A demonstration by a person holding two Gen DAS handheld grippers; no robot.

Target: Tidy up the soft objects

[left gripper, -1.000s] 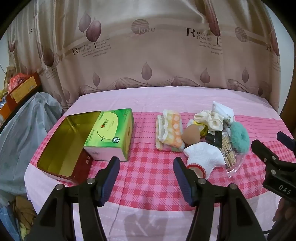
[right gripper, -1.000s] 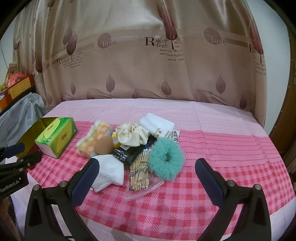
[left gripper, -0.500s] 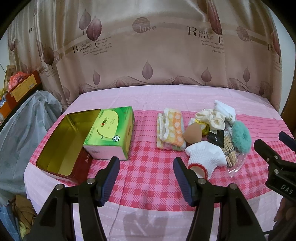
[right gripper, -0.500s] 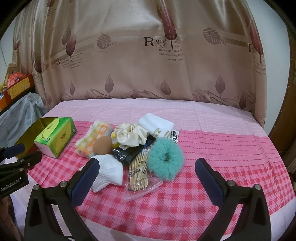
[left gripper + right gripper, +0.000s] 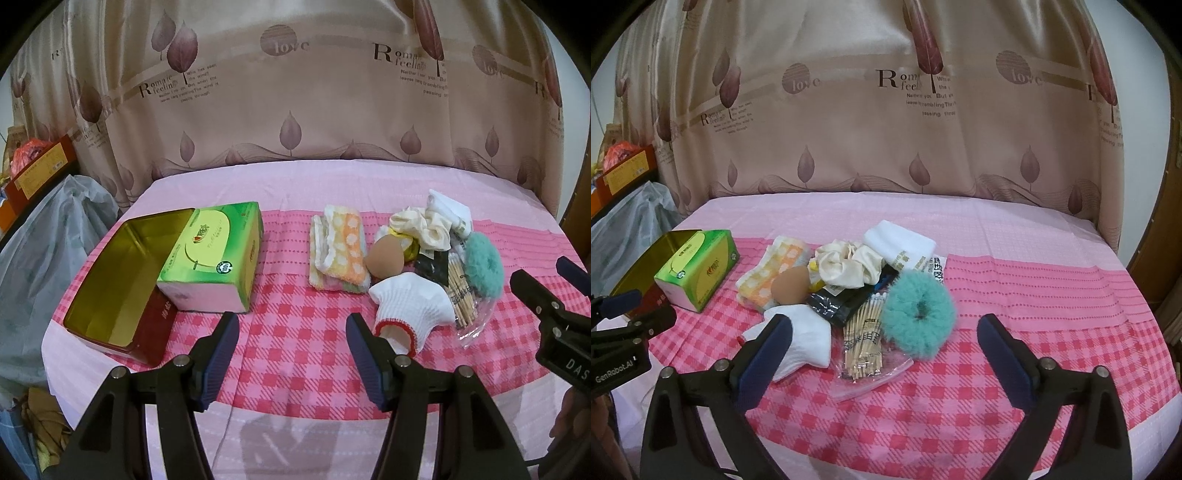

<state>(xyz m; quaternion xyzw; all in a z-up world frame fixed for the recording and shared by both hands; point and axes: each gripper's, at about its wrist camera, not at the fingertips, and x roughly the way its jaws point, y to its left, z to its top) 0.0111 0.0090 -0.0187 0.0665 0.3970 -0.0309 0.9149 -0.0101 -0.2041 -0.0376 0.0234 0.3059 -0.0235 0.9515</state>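
Fluffy teal scrunchie [image 5: 919, 318] lies in the pile on the table [image 5: 1034, 295], right of the open tin [image 5: 110, 280]. Right claw [image 5: 882, 347] is narrowing, nothing between; left claw [image 5: 291, 350] gapes (both empty). Approach low, pinch its ring squarely.

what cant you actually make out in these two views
- Tin: its near inside wall is hidden by its own rim in the left view; the tissue box mostly covers it in the right view.
- Black packet: print too small, cream scrunchie overlaps it.
- White glove: right tool's finger covers part.
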